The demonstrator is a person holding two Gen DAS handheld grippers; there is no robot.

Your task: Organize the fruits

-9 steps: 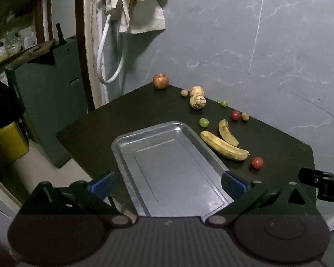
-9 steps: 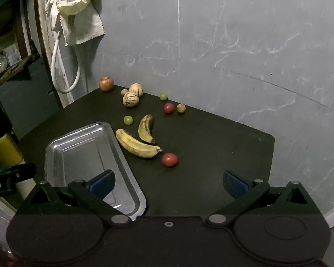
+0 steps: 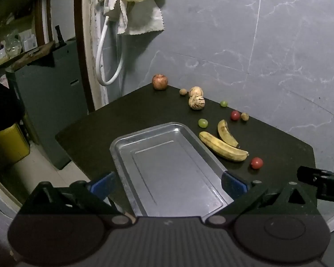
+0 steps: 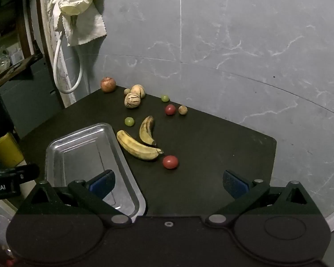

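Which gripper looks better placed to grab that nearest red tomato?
Probably the right gripper: open, the small red tomato lies just ahead between its fingers. The left gripper faces the empty metal tray.

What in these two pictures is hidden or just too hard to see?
- Near end of the metal tray: covered by the left gripper body in the left wrist view, and by the right gripper in the right wrist view.
- Small brown fruits: too small to identify in either view.
- Shelf clutter at the left edge: dark and blurred.
- The table's near edge: hidden behind both grippers.
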